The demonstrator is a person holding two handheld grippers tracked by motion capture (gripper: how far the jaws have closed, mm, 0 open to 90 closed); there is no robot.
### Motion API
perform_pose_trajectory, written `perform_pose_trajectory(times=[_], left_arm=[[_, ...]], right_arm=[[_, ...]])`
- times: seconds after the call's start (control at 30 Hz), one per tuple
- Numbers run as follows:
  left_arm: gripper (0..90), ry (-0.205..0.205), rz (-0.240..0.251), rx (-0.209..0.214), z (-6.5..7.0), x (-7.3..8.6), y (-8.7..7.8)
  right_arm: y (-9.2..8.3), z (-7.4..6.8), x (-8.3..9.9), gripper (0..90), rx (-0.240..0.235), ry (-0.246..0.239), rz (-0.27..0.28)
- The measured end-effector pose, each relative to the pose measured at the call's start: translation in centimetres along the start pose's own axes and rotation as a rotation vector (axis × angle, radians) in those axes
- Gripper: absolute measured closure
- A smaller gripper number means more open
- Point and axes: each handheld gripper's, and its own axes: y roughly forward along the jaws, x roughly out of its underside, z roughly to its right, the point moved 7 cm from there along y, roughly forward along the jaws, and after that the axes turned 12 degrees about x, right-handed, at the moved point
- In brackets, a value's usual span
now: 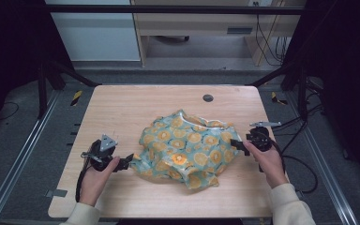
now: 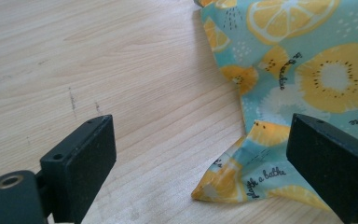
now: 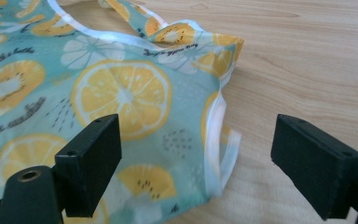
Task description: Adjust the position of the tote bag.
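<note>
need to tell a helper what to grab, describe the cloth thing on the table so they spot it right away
On the light wooden table, look near the middle, between the left gripper and the right gripper, both with jaws open. There lies a crumpled garment with white trim at its edges. Its teal fabric printed with yellow citrus slices sets it apart from the bare wood around it.

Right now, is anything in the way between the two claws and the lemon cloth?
No, nothing visible. The left claw is open right at the lemon cloth's corner, with bare table beside it. The right claw is open at the cloth's white-trimmed edge.
</note>
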Motion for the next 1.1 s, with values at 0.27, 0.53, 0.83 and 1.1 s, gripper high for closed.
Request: perform_pose_trajectory(times=[0.27, 0.53, 0.83, 1.1], left_arm=[[8.2, 0.015, -0.004, 0.007, 0.6, -0.2, 0.2], [8.5, 0.015, -0.003, 0.013, 0.8, -0.5, 0.4], [9.8, 0.051, -0.021, 0.028, 1.1, -2.0, 0.8], [14.0, 0.064, -0.031, 0.038, 0.2, -6.5, 2.2]], right_arm=[[1.2, -0.6, 0.4, 24.2, -0.043, -0.009, -0.047], [2.0, -1.5, 1.2, 58.6, -0.069, -0.086, -0.059], [1.7, -2.3, 1.1, 87.3, -0.085, -0.123, -0.037], [-0.1, -2.6, -0.1, 89.8, -0.053, -0.189, 0.04]])
